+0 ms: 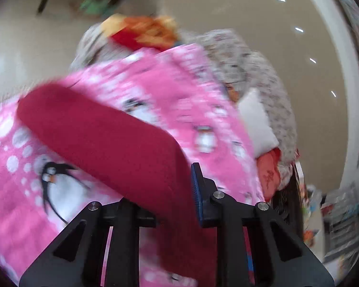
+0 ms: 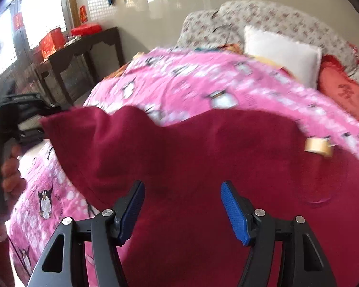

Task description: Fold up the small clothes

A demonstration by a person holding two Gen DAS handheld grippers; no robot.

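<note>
A dark red garment (image 2: 203,157) lies on a pink penguin-print blanket (image 2: 191,81); a tan label (image 2: 319,146) shows at its right edge. My right gripper (image 2: 183,205) is open just above the garment, blue pads (image 2: 235,211) apart and holding nothing. In the left wrist view my left gripper (image 1: 177,191) holds the red garment (image 1: 107,138) between its jaws; the cloth covers the left pad and only the right blue pad (image 1: 196,191) shows. A fold of it is lifted off the blanket (image 1: 179,91). The person's hand (image 2: 9,167) holds the left gripper's handle.
A white pillow (image 2: 284,52) and a red cushion (image 2: 342,93) lie at the blanket's far end against a floral-covered sofa back (image 2: 263,16). A dark wooden side table (image 2: 83,45) with red boxes stands at the left. A black chair (image 2: 19,110) is beside it.
</note>
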